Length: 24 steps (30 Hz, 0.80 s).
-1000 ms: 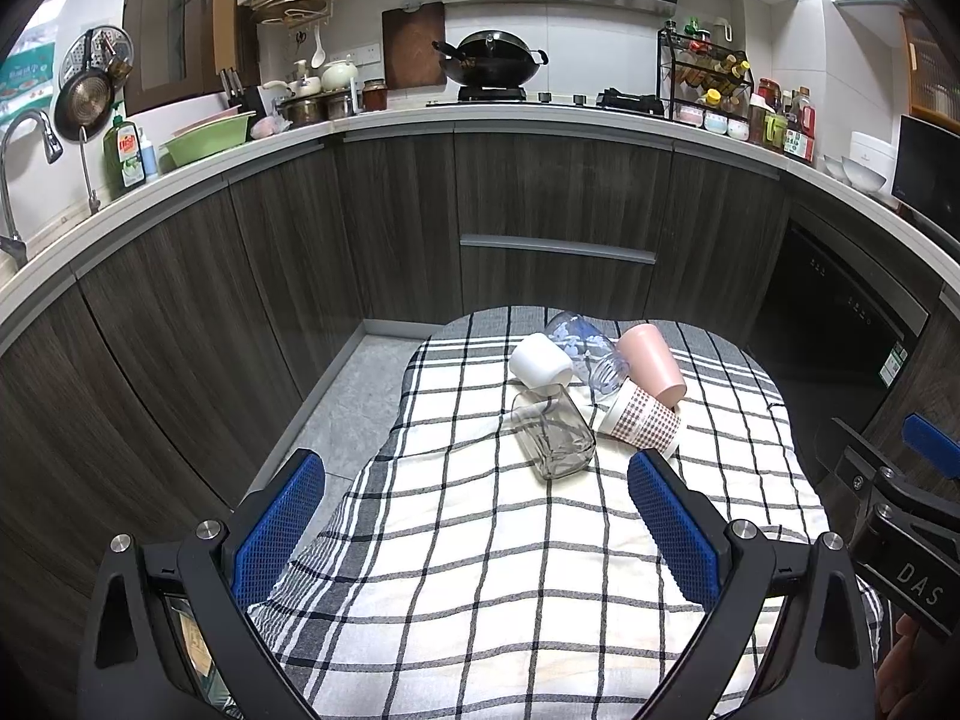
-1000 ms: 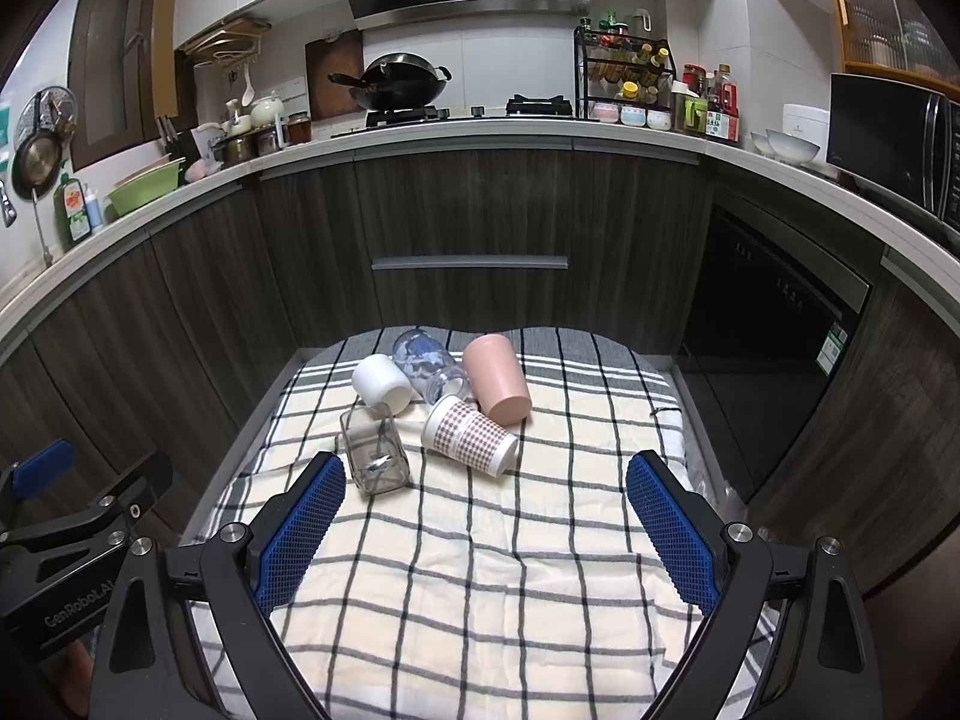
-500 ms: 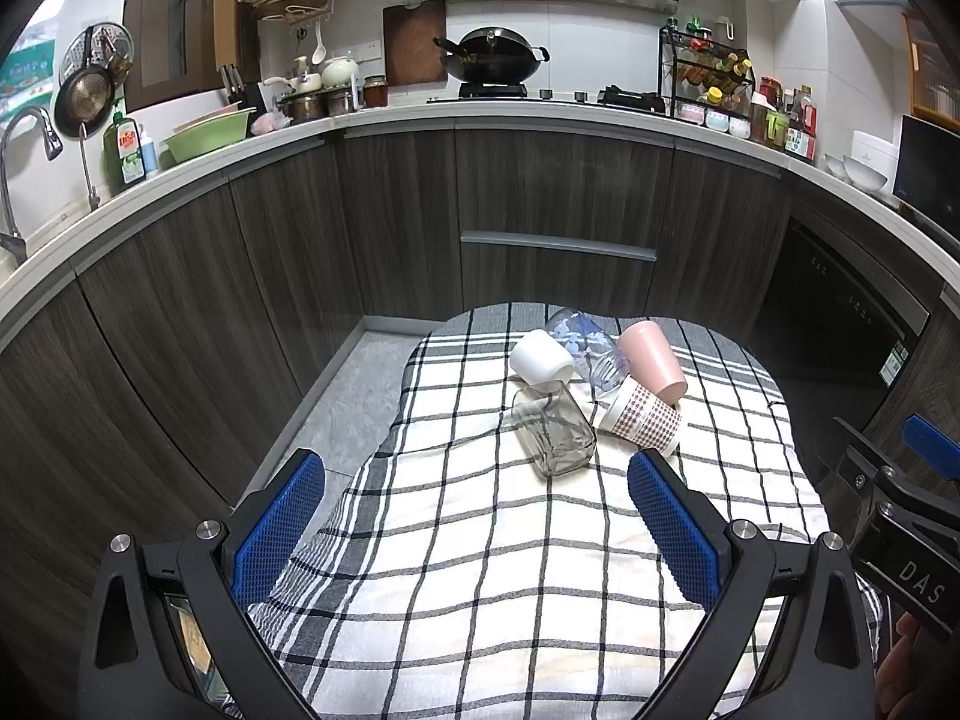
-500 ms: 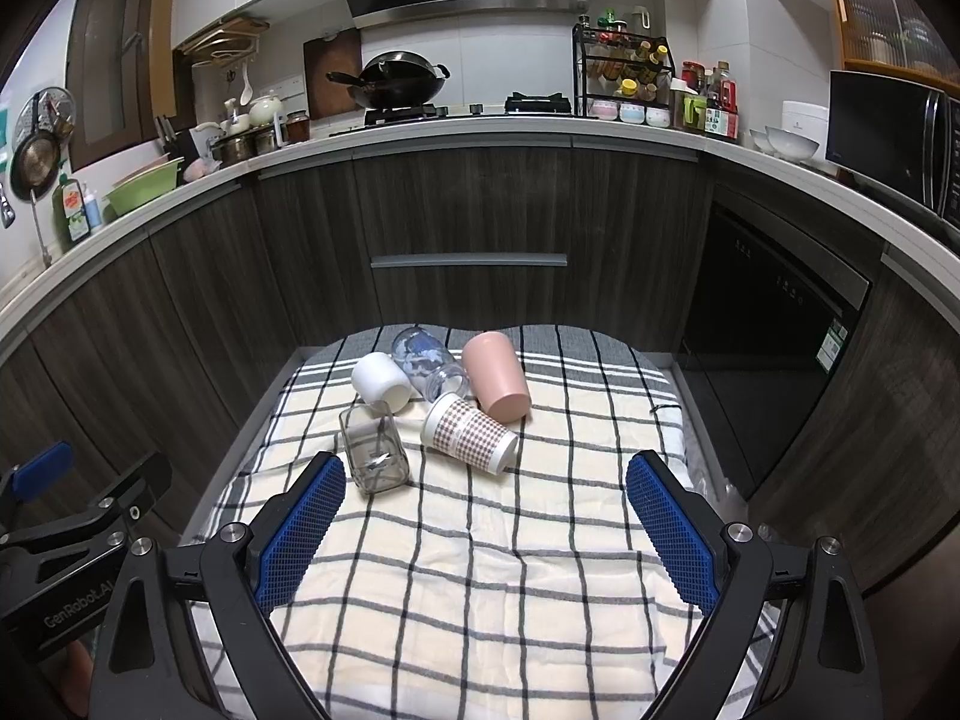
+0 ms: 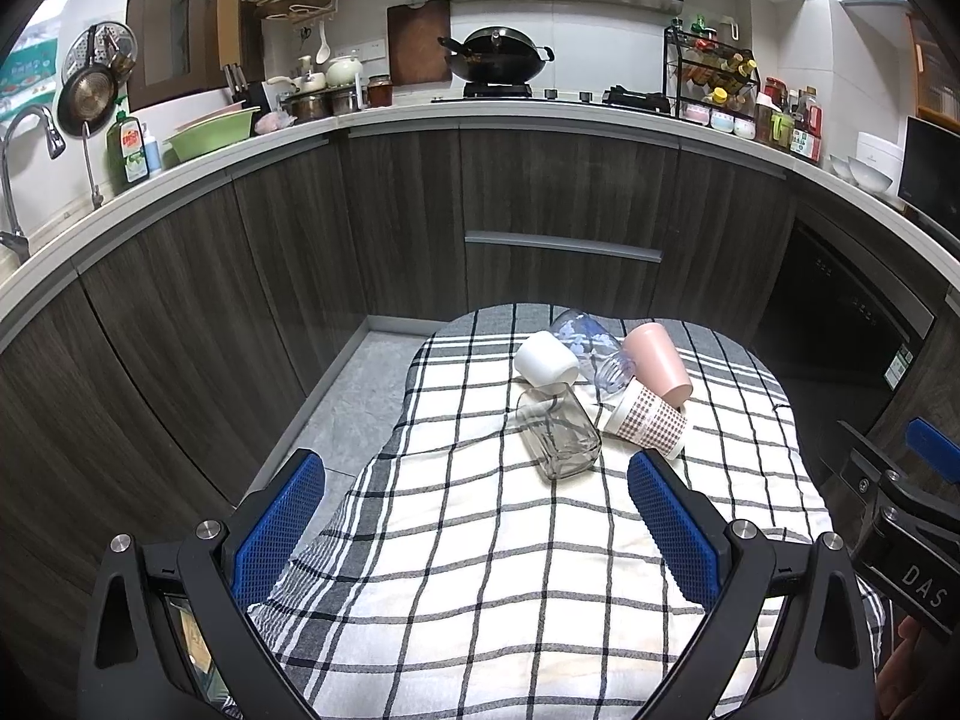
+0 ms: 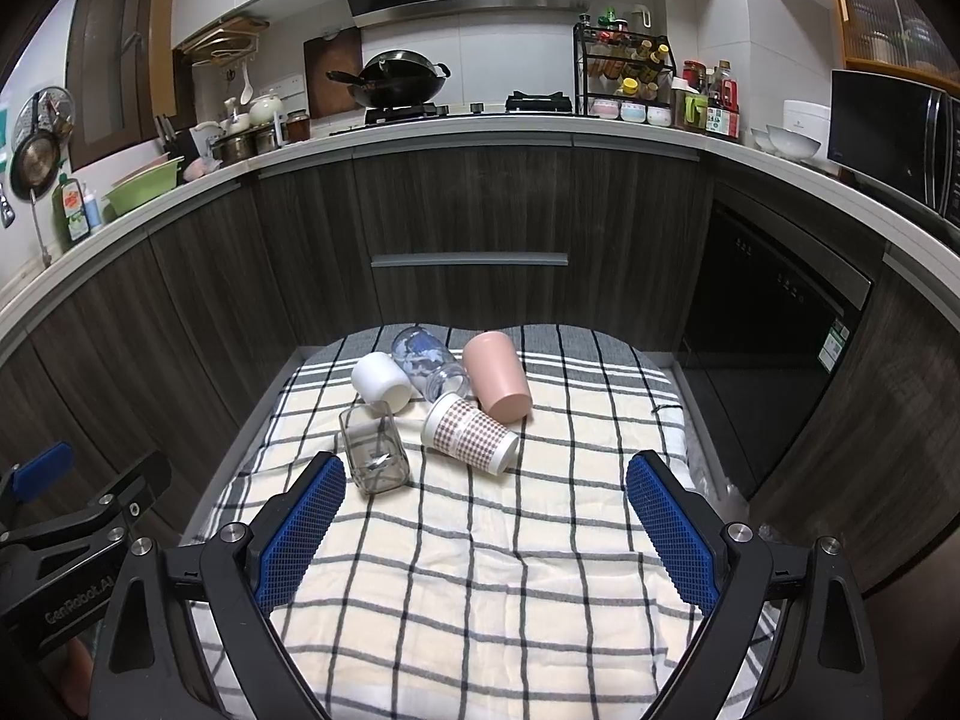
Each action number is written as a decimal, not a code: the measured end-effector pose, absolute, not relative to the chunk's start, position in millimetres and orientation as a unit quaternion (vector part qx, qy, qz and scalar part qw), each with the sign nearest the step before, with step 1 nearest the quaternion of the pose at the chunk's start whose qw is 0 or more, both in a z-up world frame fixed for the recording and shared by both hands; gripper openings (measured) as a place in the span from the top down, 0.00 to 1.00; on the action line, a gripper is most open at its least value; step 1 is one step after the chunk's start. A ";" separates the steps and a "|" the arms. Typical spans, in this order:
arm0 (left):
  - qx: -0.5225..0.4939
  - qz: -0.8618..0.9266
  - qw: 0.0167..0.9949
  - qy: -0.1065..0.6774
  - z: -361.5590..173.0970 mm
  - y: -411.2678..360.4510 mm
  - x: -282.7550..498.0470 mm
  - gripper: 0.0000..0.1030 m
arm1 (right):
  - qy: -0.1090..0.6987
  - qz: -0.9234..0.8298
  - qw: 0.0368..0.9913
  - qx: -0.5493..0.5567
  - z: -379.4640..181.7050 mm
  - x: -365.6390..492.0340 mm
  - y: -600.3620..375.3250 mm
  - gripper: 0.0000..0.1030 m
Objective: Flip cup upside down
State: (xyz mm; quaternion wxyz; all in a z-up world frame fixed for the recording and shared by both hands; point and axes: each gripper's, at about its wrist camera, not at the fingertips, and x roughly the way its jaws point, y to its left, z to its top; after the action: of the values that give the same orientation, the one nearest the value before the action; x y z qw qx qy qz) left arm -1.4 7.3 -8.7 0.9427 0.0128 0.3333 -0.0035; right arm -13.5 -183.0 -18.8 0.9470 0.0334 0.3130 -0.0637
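Several cups lie on their sides in a cluster on a checked cloth (image 5: 480, 570): a white cup (image 5: 545, 359), a clear glass with blue print (image 5: 591, 343), a pink cup (image 5: 659, 361), a brown-checked paper cup (image 5: 647, 421) and a square clear glass (image 5: 559, 433). The same cluster shows in the right wrist view: white cup (image 6: 381, 379), printed glass (image 6: 429, 361), pink cup (image 6: 497, 373), checked cup (image 6: 469, 433), square glass (image 6: 372, 449). My left gripper (image 5: 477, 525) is open and empty, short of the cups. My right gripper (image 6: 486, 531) is open and empty, also short of them.
The cloth (image 6: 480, 570) covers a low table between dark kitchen cabinets (image 5: 558, 204). The floor (image 5: 336, 408) drops off at the table's left. A dishwasher front (image 6: 774, 324) stands on the right. The counter above holds a wok (image 5: 495, 57) and a spice rack (image 6: 624, 78).
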 end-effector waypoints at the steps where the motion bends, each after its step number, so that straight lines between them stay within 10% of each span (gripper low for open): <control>1: 0.012 -0.002 0.942 0.334 -9.4 8.1 1.9 0.00 | 0.313 -0.064 0.947 0.034 -18.6 -13.5 -183.0 0.08; 24: 0.004 0.017 0.939 0.343 -26.1 -2.0 57.4 0.00 | 0.333 -0.059 0.941 0.028 -37.1 48.5 -192.9 0.08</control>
State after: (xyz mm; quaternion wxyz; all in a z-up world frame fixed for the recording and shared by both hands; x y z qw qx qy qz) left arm 57.4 -2.0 -26.1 0.9390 0.0039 0.3435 0.0167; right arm 48.5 -192.9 -37.1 0.9408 0.0283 0.3326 -0.0591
